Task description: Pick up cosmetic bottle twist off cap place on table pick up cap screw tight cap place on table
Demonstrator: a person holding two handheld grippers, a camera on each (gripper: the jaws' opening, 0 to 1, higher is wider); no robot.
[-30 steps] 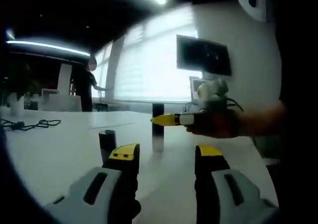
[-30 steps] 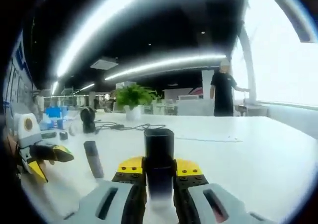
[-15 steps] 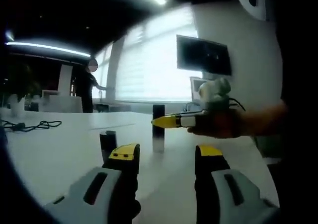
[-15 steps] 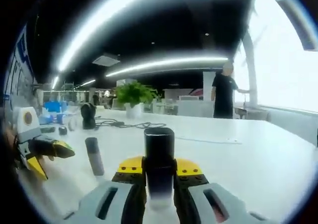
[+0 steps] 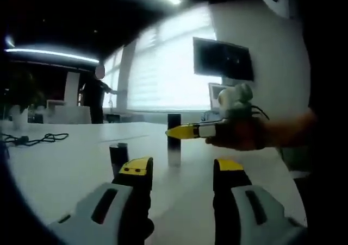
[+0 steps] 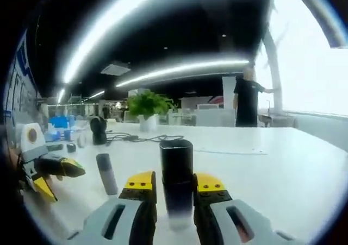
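Note:
The cosmetic bottle, dark with its black cap on and a pale lower body, stands upright on the white table. My right gripper straddles it, jaws a little off its sides, open. In the left gripper view the bottle stands mid-table, and the right gripper reaches it from the right in a person's hand. My left gripper hangs open and empty in front of it. The right gripper view shows the left gripper at the far left, jaws apart.
A slim dark cylinder stands left of the bottle, also seen as the cylinder beyond my left jaw. Cables, a black round object and a potted plant lie farther back. A person stands by the window.
My right gripper's jaws have parted slightly from the bottle, which stays standing on the table. The left gripper has barely moved.

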